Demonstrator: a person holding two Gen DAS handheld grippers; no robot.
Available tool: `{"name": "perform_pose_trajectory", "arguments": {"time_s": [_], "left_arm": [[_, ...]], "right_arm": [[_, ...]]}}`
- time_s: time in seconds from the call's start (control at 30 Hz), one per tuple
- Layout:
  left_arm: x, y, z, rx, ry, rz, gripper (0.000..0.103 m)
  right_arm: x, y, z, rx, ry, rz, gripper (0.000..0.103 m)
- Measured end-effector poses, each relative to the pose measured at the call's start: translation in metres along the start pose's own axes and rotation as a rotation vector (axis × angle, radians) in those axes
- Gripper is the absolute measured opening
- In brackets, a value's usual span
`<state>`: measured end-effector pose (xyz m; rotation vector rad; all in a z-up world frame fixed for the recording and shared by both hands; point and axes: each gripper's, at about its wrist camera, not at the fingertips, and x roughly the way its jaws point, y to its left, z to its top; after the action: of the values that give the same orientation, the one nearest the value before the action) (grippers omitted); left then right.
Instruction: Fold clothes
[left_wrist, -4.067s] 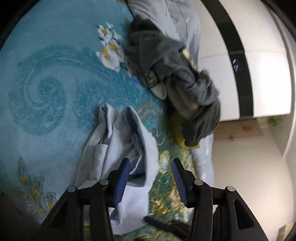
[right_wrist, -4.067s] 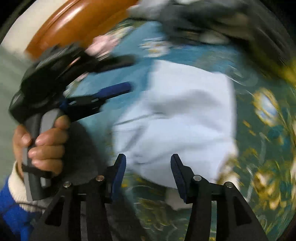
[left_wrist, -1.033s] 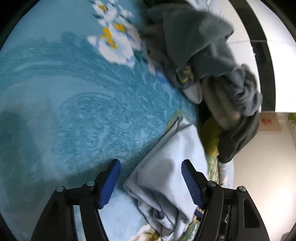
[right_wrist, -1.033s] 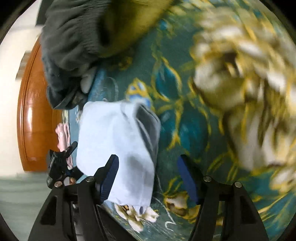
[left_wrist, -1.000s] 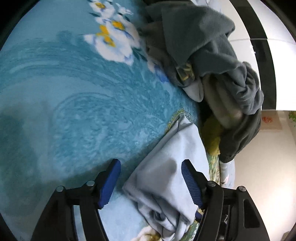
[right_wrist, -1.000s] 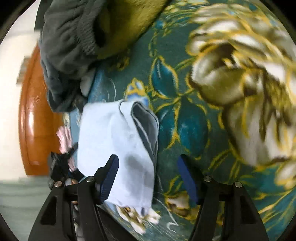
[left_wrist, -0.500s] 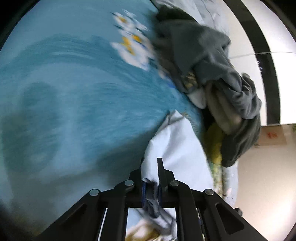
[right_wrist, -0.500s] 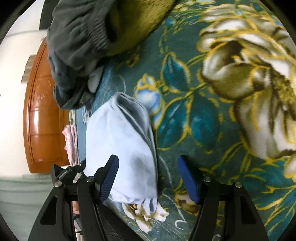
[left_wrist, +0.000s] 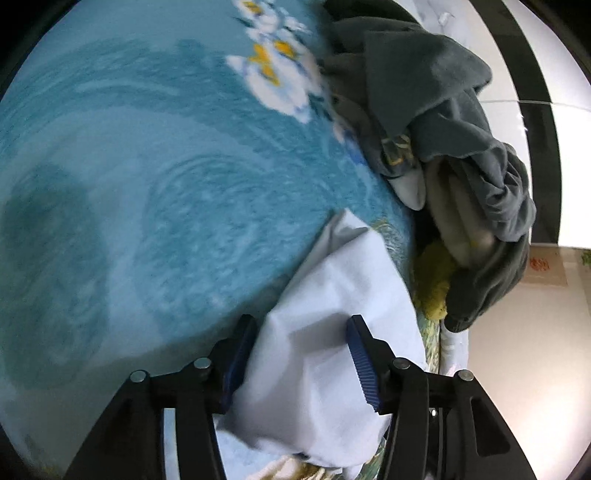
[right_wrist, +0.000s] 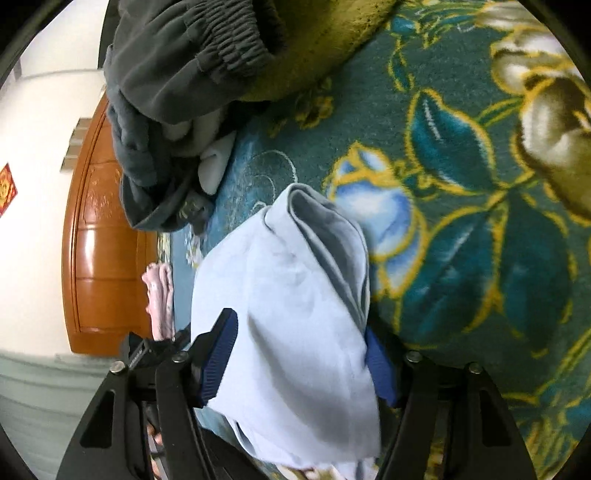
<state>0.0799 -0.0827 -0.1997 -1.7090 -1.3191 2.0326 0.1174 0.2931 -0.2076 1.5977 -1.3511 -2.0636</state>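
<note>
A folded light-blue garment (left_wrist: 343, 280) lies on the teal flowered blanket (left_wrist: 147, 184). My left gripper (left_wrist: 301, 360) is open, its blue pads on either side of the garment's near end. In the right wrist view the same garment (right_wrist: 280, 280) shows layered folds at its far end. My right gripper (right_wrist: 299, 365) is open too, and the cloth bulges up between its fingers (right_wrist: 218, 362). The two grippers stand at neighbouring sides of the bundle. A black part of the left gripper (right_wrist: 147, 350) shows at the lower left of the right wrist view.
A heap of dark grey clothes (left_wrist: 443, 110) with a yellow-green piece (left_wrist: 434, 284) lies just beyond the garment, also seen as a grey heap (right_wrist: 177, 55). A pink cloth (right_wrist: 159, 295) and a brown wooden panel (right_wrist: 99, 258) are at the left. The blanket's edge (left_wrist: 436, 343) runs at the right.
Half a second ago my left gripper was shut on the light-blue garment; now it is open around it. My right gripper has moved in, so the cloth sits between its fingers.
</note>
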Motion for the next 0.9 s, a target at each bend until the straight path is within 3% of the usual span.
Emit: {"name": "perform_pose_trajectory", "arguments": {"time_s": [0.07,0.1,0.13,0.33,0.47,0.6,0.77,0.9], "left_arm": [[-0.004,0.001,-0.002,0.010,0.003,0.005,0.045],[-0.006,0.002,-0.003,0.013,0.002,0.010,0.023],[-0.006,0.002,-0.003,0.013,-0.002,0.017,0.012],[-0.037,-0.014,-0.006,0.070,-0.099,-0.015,0.008],[-0.092,-0.002,0.009,0.053,-0.218,-0.116,0.007],[-0.168,0.037,0.040,-0.019,-0.352,-0.151,0.007],[-0.258,0.093,0.094,-0.053,-0.501,-0.053,0.008],[-0.313,0.134,0.137,-0.095,-0.611,0.009,0.007]], "right_arm": [[0.003,0.001,0.000,0.027,0.010,-0.001,0.033],[0.004,0.002,0.000,0.042,0.018,-0.001,0.028],[0.005,0.006,0.000,0.041,0.026,-0.010,0.019],[-0.008,0.093,0.005,-0.194,0.003,-0.048,0.013],[0.014,0.182,0.003,-0.407,0.051,-0.033,0.012],[0.082,0.269,-0.004,-0.571,0.171,-0.005,0.012],[0.205,0.382,-0.018,-0.708,0.336,0.050,0.012],[0.296,0.480,-0.043,-0.899,0.441,0.121,0.012]]}}
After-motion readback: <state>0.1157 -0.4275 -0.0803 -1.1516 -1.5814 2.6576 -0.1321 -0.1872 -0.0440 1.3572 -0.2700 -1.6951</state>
